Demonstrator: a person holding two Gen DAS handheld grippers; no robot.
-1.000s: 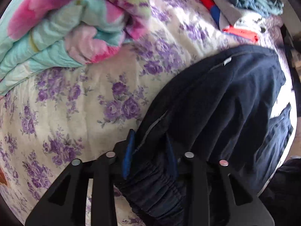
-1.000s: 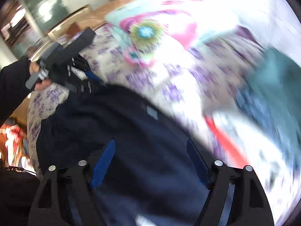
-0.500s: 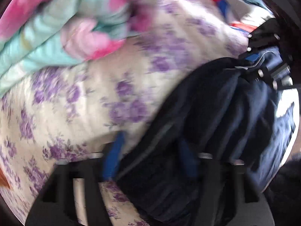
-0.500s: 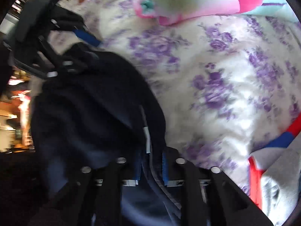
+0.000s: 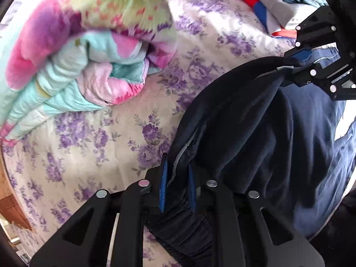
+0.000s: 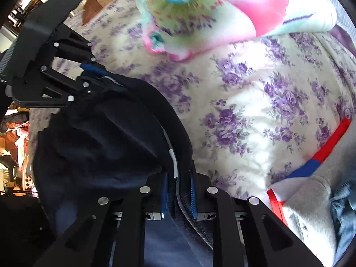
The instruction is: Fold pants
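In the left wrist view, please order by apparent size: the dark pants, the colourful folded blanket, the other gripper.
1. Dark pants, though they lie nearest the camera, which enlarges them.
2. Colourful folded blanket, close to the pants in area, so this ranking is unsure.
3. Other gripper, clearly smallest.

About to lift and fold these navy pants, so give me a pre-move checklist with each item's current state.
1. Left gripper clamped on the navy pants: ok; its jaws have just closed further on the fabric.
2. Right gripper clamped on the piped edge: ok.
3. Fabric taut between the grips: not ok, it sags in folds.
4. Floral sheet beside the pants bare: ok.
5. Rolled pastel blanket apart from the pants: ok.
6. Pant legs aligned: cannot tell.
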